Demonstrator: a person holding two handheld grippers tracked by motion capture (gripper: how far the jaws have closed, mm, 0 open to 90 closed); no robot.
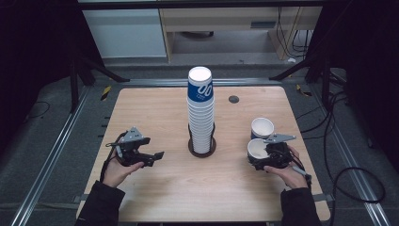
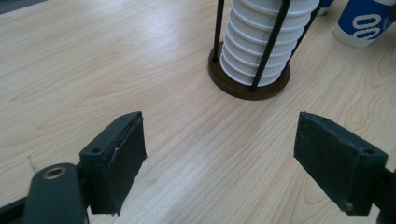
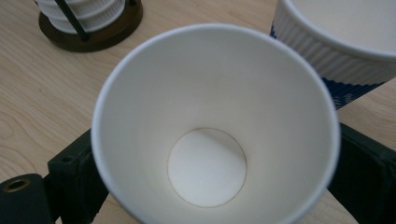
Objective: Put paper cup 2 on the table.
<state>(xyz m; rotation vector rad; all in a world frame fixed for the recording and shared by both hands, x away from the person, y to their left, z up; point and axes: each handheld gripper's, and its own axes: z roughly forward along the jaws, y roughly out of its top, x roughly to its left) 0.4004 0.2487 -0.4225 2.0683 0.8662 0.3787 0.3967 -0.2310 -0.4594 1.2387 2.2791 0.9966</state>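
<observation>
A tall stack of white paper cups, the top one with a blue band, stands in a dark wire holder at the middle of the wooden table. My right gripper rests at the right with an upright white cup between its jaws. In the right gripper view that cup sits between the two black jaws of the right gripper, its rim hiding the pads. A second blue and white cup stands just behind it. My left gripper lies at the left, open and empty, pointing at the stack.
A small dark round grommet sits in the table behind and to the right of the stack. Metal rails and black frame legs run along both sides, with cables on the floor at the right.
</observation>
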